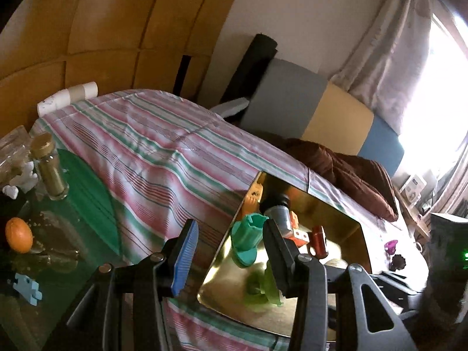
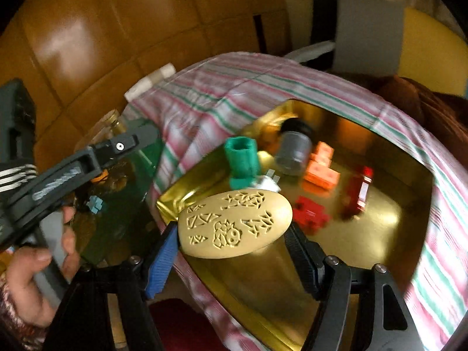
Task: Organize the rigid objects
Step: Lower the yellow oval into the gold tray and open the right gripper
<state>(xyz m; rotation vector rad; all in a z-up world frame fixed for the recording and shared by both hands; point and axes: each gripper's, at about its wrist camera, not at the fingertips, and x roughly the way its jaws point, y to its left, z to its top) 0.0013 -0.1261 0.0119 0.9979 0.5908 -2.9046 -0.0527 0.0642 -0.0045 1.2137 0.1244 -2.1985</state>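
Note:
A gold tray (image 1: pixel 348 219) (image 2: pixel 389 219) lies on a striped bedspread and holds several small objects: a teal cup (image 1: pixel 248 234) (image 2: pixel 241 161), a grey jar (image 2: pixel 294 149), orange blocks (image 2: pixel 320 169), a red bottle (image 2: pixel 361 190) and a red block (image 2: pixel 310 215). My right gripper (image 2: pixel 231 248) is shut on a tan oval disc (image 2: pixel 237 225) with carved figures, held above the tray's near-left corner. My left gripper (image 1: pixel 231 257) is open and empty at the tray's left edge, and its body shows in the right wrist view (image 2: pixel 73 169).
A green glass table (image 1: pixel 84 193) to the left carries a spice jar (image 1: pixel 49 166), an orange (image 1: pixel 19 234), a blue puzzle piece (image 1: pixel 27 288) and white figurines. Cushions and a brown blanket lie behind the tray. Small purple items (image 1: pixel 390 245) sit right of it.

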